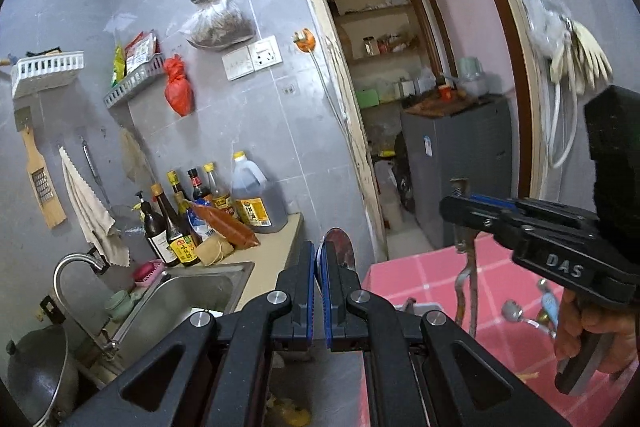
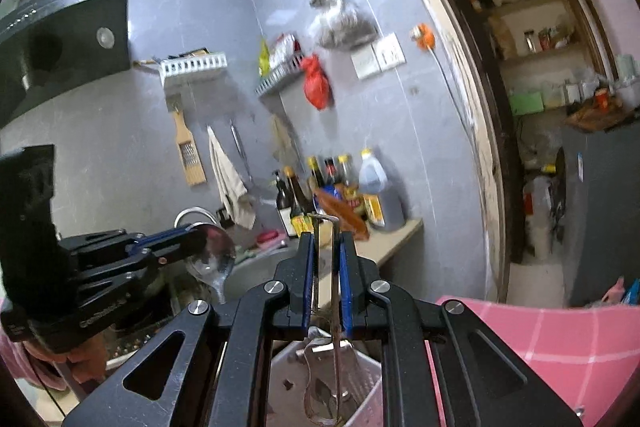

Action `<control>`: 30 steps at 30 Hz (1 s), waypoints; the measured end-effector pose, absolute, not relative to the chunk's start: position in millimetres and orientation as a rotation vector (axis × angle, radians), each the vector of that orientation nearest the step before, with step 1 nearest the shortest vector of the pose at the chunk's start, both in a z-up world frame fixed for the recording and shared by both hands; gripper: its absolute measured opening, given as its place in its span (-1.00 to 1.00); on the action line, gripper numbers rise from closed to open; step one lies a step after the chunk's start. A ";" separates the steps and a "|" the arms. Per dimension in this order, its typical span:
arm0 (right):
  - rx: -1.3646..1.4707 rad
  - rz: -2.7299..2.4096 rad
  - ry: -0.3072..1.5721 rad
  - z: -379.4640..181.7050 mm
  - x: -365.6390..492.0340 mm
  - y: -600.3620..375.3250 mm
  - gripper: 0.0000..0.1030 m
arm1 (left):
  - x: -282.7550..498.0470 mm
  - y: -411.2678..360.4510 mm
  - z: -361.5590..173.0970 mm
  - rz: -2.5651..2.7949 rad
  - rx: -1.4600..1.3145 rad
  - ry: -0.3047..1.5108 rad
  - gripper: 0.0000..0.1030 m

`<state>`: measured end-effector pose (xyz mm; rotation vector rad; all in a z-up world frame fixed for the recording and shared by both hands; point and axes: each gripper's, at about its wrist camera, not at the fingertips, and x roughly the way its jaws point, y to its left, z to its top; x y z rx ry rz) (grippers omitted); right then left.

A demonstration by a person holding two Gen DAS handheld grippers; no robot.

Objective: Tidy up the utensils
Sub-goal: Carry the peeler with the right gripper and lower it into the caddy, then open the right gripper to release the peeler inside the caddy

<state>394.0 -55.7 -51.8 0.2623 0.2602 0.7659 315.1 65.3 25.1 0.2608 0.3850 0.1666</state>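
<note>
My left gripper [image 1: 319, 267] is shut on a large metal spoon [image 1: 338, 247], whose bowl sticks up past the fingertips; the right wrist view shows that spoon [image 2: 212, 255] bowl-up at the left. My right gripper [image 2: 326, 247] is shut on a thin wire-handled utensil [image 2: 335, 291] that hangs down into a grey utensil holder [image 2: 372, 383] below it. In the left wrist view the right gripper [image 1: 452, 205] holds this utensil [image 1: 466, 275] over the pink checked cloth [image 1: 500, 267]. Another spoon [image 2: 320, 395] lies in the holder.
A steel sink [image 1: 188, 291] with faucet [image 1: 76, 267] sits left, with a wok [image 1: 40, 375] beside it. Sauce bottles [image 1: 180, 223] and an oil jug [image 1: 252, 195] stand on the counter. More utensils [image 1: 532, 311] lie on the pink cloth. A doorway [image 1: 400, 107] opens behind.
</note>
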 end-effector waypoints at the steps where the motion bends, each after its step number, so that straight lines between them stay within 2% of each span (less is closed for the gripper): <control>1: 0.272 0.768 0.271 -58.9 397.4 -55.4 -0.79 | 315.8 62.8 21.6 0.169 0.278 0.384 -0.93; 8: 0.297 0.785 0.298 -78.4 408.8 -50.7 -0.79 | 318.6 52.8 8.0 0.171 0.350 0.388 -0.93; 16: 0.279 0.816 0.354 -95.1 410.8 -47.4 -0.79 | 321.7 64.1 -10.2 0.155 0.230 0.451 -0.92; 24: 0.265 0.817 0.373 -98.2 408.5 -46.2 -0.78 | 320.2 53.7 -21.1 0.189 0.317 0.425 -0.92; 30: 0.258 0.826 0.380 -100.0 404.3 -44.2 -0.78 | 322.8 59.9 -22.6 0.148 0.252 0.484 -0.90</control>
